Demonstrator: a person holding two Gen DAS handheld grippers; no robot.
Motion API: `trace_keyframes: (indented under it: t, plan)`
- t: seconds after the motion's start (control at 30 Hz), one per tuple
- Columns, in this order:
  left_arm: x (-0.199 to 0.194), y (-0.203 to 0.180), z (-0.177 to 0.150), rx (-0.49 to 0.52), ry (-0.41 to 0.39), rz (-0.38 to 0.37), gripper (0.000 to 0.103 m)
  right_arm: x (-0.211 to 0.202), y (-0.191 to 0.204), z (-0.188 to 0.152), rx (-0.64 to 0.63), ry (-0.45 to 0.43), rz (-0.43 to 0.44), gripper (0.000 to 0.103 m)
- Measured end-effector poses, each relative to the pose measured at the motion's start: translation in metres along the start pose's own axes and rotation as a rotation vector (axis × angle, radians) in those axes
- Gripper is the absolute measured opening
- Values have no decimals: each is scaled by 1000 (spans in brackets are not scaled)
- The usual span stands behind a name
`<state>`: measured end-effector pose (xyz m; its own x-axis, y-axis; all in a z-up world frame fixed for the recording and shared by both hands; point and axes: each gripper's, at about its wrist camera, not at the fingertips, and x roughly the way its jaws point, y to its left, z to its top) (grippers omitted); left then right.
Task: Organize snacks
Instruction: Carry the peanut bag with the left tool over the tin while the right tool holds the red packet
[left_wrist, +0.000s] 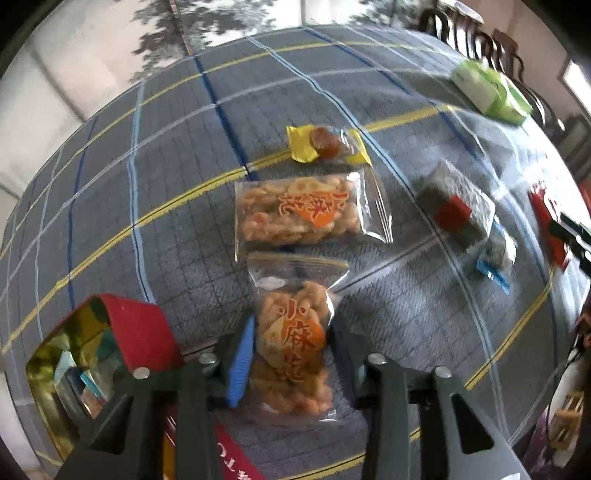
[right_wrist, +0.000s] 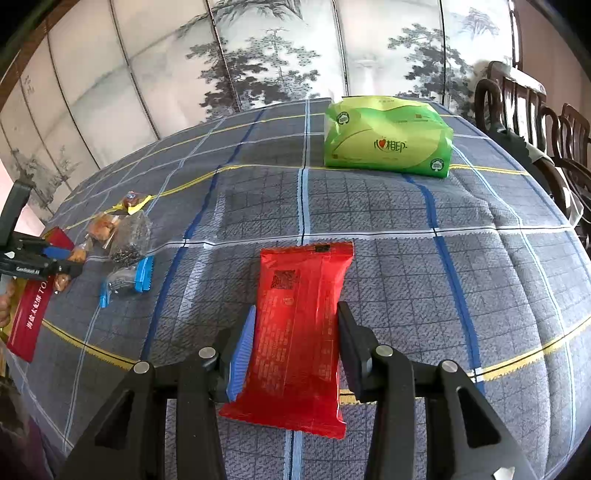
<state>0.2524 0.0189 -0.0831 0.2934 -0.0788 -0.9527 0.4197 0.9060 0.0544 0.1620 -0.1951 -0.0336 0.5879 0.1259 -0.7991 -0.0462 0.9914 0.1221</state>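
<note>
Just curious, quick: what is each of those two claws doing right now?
Left gripper: closed on a clear bag of fried twists.
Right gripper: closed on a red snack packet.

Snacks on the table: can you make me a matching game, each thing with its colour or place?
Things:
1. tissue pack
2. long wrapped snack
3. fried twist bag
4. round candy

Matches:
a. yellow wrapper
b. green
c. between the left gripper's jaws
d. red, between the right gripper's jaws

Pairs: 1-b, 2-d, 3-c, 4-a
</note>
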Motion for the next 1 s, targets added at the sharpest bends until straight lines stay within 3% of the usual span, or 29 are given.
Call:
trace_keyframes:
  t: [0.13,0.23,0.53,0.77,1.0]
  plan:
    - [-13,-13,-12,-70,-33,54,39,2,3,1,-3,1,-8,40]
    - [-35,-25,-27,-141,-71,15,39,4,4,2,-2,1,-9,40]
    - [-97,-73,-79,-193,-149,-74,39,5,9,2,-13,1,-22,40]
    - [-124,-63,-104,-242,-196,-36,39,6,16,1,-33,3,-46,40]
    - [-143,-34,-131,-302,-236,50,39,7,20,1,-39,4,-52,41]
